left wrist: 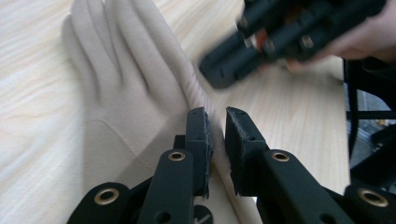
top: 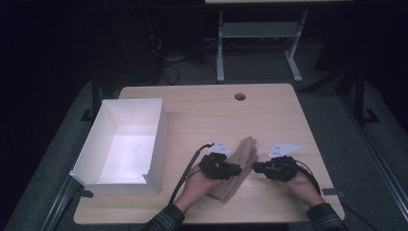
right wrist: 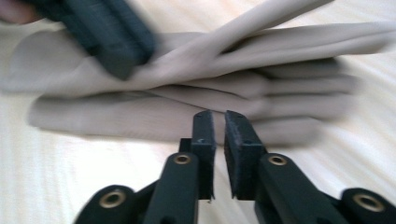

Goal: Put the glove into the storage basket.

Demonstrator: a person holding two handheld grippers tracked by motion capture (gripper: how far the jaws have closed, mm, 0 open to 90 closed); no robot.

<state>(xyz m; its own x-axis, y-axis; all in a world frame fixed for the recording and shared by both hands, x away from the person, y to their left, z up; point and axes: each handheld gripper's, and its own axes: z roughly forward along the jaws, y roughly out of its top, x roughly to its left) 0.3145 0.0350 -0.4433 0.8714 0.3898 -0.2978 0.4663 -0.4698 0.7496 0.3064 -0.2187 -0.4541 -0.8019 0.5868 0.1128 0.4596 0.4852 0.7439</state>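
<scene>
A beige glove lies flat on the wooden table, with its cuff toward the person. My left gripper reaches onto it from the left. In the left gripper view the jaws stand slightly apart, with a raised fold of the glove running into the gap. My right gripper faces it from the right, just off the glove's edge. Its jaws are narrowly parted with nothing between them, and the glove lies just beyond. Each gripper view also shows the other gripper, blurred.
A white open box stands on the table's left side. A round cable hole sits near the far edge. Beyond the table there is a dark floor, cables and the legs of another desk.
</scene>
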